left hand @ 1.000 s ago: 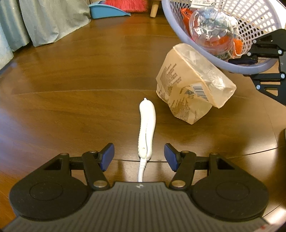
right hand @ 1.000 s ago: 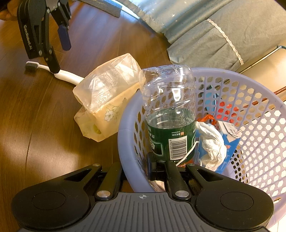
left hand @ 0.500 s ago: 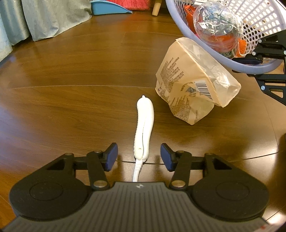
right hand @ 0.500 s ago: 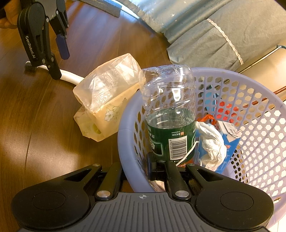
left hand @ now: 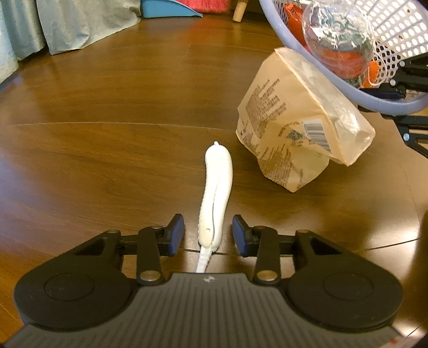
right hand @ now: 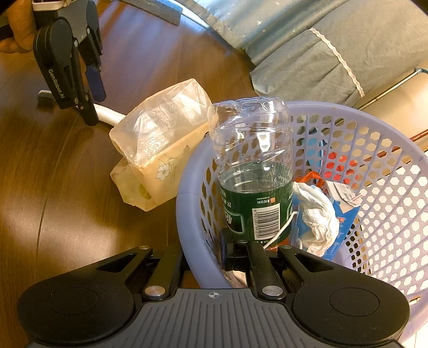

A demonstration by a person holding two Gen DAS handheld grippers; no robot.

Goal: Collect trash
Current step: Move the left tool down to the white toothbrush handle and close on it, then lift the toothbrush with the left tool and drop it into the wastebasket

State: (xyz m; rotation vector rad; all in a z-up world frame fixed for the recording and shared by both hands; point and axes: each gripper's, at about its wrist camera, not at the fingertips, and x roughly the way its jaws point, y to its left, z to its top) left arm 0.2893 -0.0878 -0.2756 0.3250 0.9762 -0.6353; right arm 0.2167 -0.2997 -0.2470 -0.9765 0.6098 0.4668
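Observation:
A white toothbrush lies on the wooden floor, its handle between the fingers of my left gripper, which is open with a small gap on each side. In the right wrist view the left gripper stands over the toothbrush, whose bristles poke out to the left. A beige tissue bag leans against the lavender basket. My right gripper is shut on the basket wall, one finger inside and one outside. A clear bottle with a green label stands inside.
The basket also holds a crumpled white tissue and a blue-white carton. Grey-blue fabric hangs at the far left, with a blue dustpan beside it. Bedding lies behind the basket. A hand holds the left gripper.
The left gripper's fingers have narrowed around the toothbrush handle and the gripper has moved slightly forward and lower. The right gripper and basket have stayed still.

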